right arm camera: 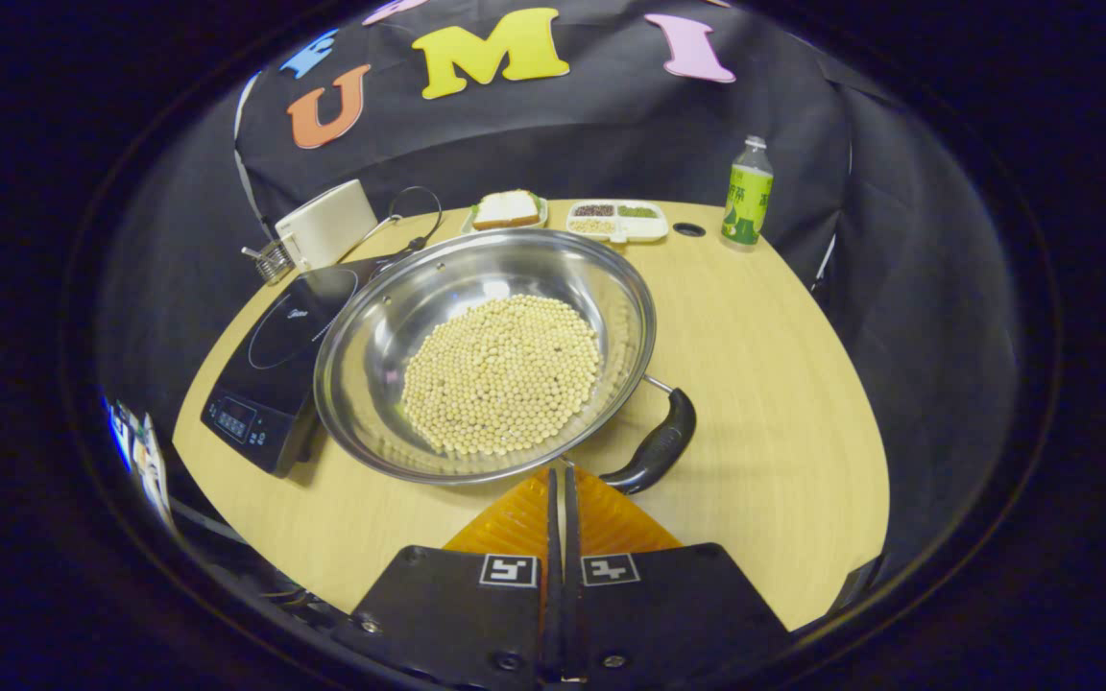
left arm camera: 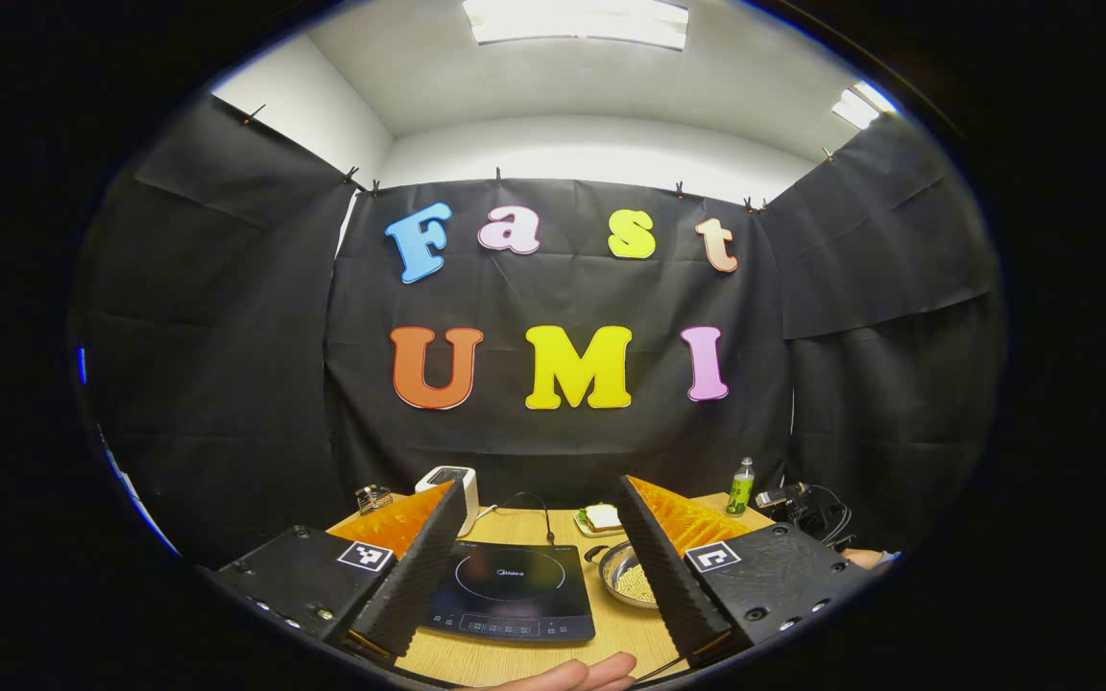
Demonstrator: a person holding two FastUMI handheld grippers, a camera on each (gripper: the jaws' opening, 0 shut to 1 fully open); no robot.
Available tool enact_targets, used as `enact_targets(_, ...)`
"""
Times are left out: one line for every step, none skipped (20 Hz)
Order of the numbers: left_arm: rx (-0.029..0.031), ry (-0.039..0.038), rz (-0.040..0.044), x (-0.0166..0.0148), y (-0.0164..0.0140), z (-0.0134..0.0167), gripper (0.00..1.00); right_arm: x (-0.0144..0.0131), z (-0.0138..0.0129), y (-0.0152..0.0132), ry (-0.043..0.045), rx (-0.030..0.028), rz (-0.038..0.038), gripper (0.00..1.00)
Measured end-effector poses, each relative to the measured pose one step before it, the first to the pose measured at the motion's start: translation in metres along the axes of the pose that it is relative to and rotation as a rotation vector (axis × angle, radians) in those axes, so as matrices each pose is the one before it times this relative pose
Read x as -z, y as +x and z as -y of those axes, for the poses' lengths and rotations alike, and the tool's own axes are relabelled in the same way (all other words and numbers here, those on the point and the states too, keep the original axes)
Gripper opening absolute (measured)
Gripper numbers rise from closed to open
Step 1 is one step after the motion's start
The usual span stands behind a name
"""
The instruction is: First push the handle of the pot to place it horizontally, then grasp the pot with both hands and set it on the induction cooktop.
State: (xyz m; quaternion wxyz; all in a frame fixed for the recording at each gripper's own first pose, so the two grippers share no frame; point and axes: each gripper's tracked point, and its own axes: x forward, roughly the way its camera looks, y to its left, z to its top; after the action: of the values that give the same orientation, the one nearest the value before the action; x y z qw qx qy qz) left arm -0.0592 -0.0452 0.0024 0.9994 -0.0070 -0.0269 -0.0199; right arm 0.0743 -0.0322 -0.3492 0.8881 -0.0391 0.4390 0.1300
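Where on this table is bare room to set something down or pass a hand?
Bare wood lies right of the pot and its handle, toward the table edge below the bottle. Crowded: left, pot against cooktop; back, toaster, sandwich plate, tray.

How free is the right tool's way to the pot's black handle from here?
Probably free, yes. The right tool, fingers closed, sits at the pot's near rim with the handle just beside its tips. Bare table surrounds the handle; nothing stands between them.
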Motion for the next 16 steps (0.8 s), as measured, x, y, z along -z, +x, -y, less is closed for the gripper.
enact_targets(-0.00533, 0.00198, 0.00360, 0.00015, -0.00125, -0.00101, 0.95, -0.00131, 0.00781, 0.00210, -0.01992, 0.00906, 0.00838, 0.04)
enact_targets(-0.00770, 0.00032, -0.00037, 0.00189, -0.00044, -0.00201, 0.95, -0.00161, 0.00615, 0.00272, -0.01016, 0.00522, 0.00207, 0.04)
enact_targets(-0.00602, -0.00085, -0.00110, 0.00104, -0.00058, -0.00022, 0.94, -0.00175, 0.00645, 0.00181, -0.01095, 0.00643, 0.00320, 0.04)
enact_targets(-0.00449, -0.00070, 0.00141, 0.00097, 0.00118, 0.00020, 0.94, -0.00295, 0.00588, 0.00162, -0.01244, 0.00769, 0.00535, 0.04)
enact_targets(-0.00191, 0.00063, 0.00196, 0.00028, 0.00113, 0.00108, 0.95, -0.00267, 0.00583, 0.00276, -0.00710, 0.00791, 0.00574, 0.00)
enact_targets(-0.00260, 0.00181, 0.00100, -0.00088, -0.00005, 0.00165, 0.95, -0.00240, 0.00501, 0.00220, -0.00485, 0.00641, 0.00473, 0.00)
enact_targets(-0.00189, 0.00266, 0.00107, 0.00039, 0.00065, 0.00120, 0.95, -0.00138, 0.00463, 0.00344, -0.00242, 0.00575, 0.00430, 0.04)
enact_targets(0.00052, 0.00235, 0.00162, 0.00004, 0.00172, 0.00079, 0.95, -0.00038, 0.00384, 0.00347, -0.00769, 0.00737, -0.00473, 0.04)
enact_targets(0.00272, 0.00253, -0.00045, 0.00086, 0.00076, 0.00142, 0.95, 0.00089, 0.00522, 0.00338, -0.00458, 0.01115, -0.00767, 0.04)
enact_targets(0.00452, 0.00171, -0.00051, 0.00264, 0.00196, 0.00324, 0.95, -0.00215, 0.00218, 0.00241, -0.00579, 0.00021, 0.00740, 0.01)
enact_targets(0.00604, 0.00154, -0.00217, 0.00238, 0.00168, 0.00281, 0.95, -0.00153, 0.00172, 0.00344, -0.00366, -0.00034, 0.00384, 0.04)
enact_targets(0.00478, 0.00296, -0.00278, 0.00219, -0.00007, 0.00224, 0.95, -0.00281, 0.00321, 0.00252, 0.00126, 0.00516, 0.00394, 0.01)
enact_targets(0.00320, 0.00392, -0.00345, 0.00155, 0.00162, 0.00159, 0.95, -0.00146, 0.00325, 0.00185, -0.00278, 0.00455, 0.00338, 0.04)
enact_targets(0.00362, 0.00383, -0.00233, 0.00149, 0.00246, 0.00183, 0.95, -0.00235, 0.00291, 0.00231, -0.00249, 0.00396, 0.00327, 0.04)
enact_targets(0.00238, 0.00354, -0.00271, 0.00178, 0.00170, 0.00150, 0.95, -0.00165, 0.00225, 0.00254, -0.00364, 0.00346, 0.00406, 0.04)
enact_targets(0.00182, 0.00234, -0.00422, 0.00321, 0.00223, 0.00094, 0.95, -0.00320, 0.00317, 0.00258, -0.00483, 0.00460, 0.00633, 0.04)
